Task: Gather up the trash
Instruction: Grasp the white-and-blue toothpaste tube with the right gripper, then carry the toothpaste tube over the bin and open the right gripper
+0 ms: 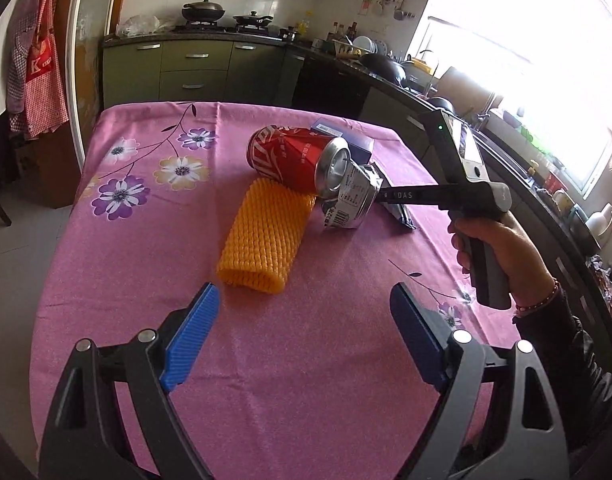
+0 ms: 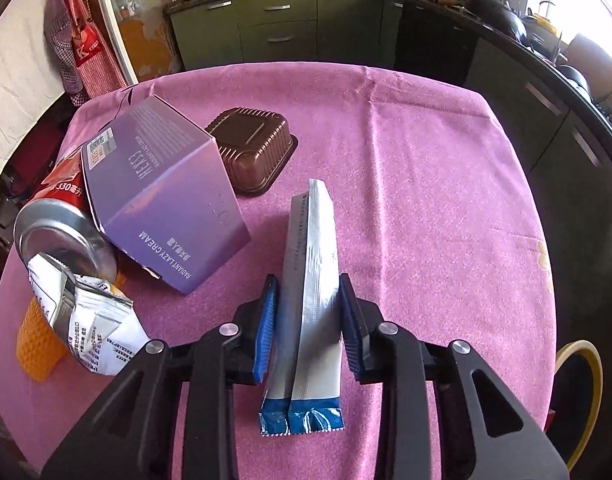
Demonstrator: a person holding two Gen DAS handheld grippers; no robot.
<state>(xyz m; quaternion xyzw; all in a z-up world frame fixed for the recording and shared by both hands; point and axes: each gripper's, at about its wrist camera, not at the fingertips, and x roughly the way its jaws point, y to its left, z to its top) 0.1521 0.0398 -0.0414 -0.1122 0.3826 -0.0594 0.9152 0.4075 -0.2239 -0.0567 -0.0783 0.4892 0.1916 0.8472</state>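
Trash lies on a pink flowered tablecloth (image 1: 146,240). A red soda can (image 1: 294,160) lies on its side by an orange foam net sleeve (image 1: 262,236), a crumpled white wrapper (image 1: 350,204) and a purple box (image 1: 346,140). My left gripper (image 1: 306,332) is open and empty, short of the sleeve. In the right wrist view, my right gripper (image 2: 308,316) straddles a silver and blue sachet (image 2: 310,280); the pads stand at both its sides, and the left pad touches it. The can (image 2: 62,216), box (image 2: 162,200), wrapper (image 2: 94,328) and sleeve (image 2: 36,344) lie to its left.
A brown plastic tray (image 2: 252,144) lies upside down behind the box. A yellow-rimmed bin (image 2: 578,392) stands beyond the table's right edge. Green kitchen cabinets (image 1: 194,72) and a counter with pots stand behind the table. An apron (image 1: 38,64) hangs at the left.
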